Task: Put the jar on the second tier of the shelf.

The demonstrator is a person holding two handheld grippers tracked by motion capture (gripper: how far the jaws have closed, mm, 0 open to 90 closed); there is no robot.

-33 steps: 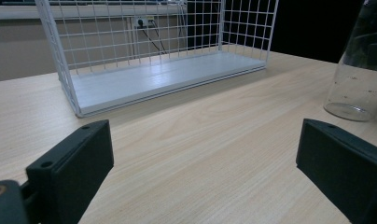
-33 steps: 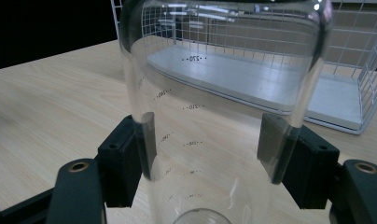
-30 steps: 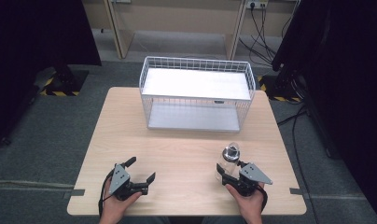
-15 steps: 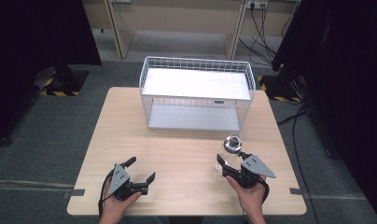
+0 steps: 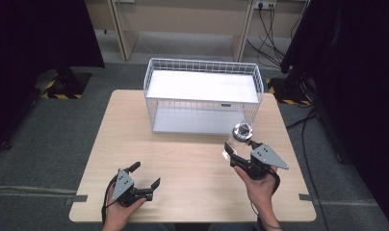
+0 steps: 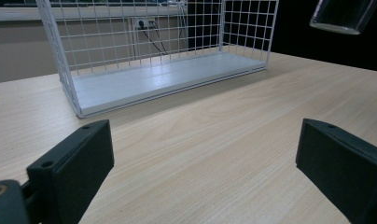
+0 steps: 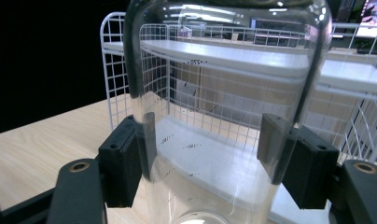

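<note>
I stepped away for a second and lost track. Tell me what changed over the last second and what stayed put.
The right gripper, shut on the clear jar, has carried it up and forward, away from the person, towards the white wire rack. In the left gripper view the jar's base hangs above the table. The left gripper stayed open and low near the front edge. The rack did not move.

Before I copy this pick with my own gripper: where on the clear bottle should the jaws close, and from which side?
Grip the clear bottle across its straight round body, as the right gripper does now: one pad on each opposite wall, coming in level from the person's side. The parallel walls seat the flat pads; the metal cap end narrows and looks likelier to slip.
</note>
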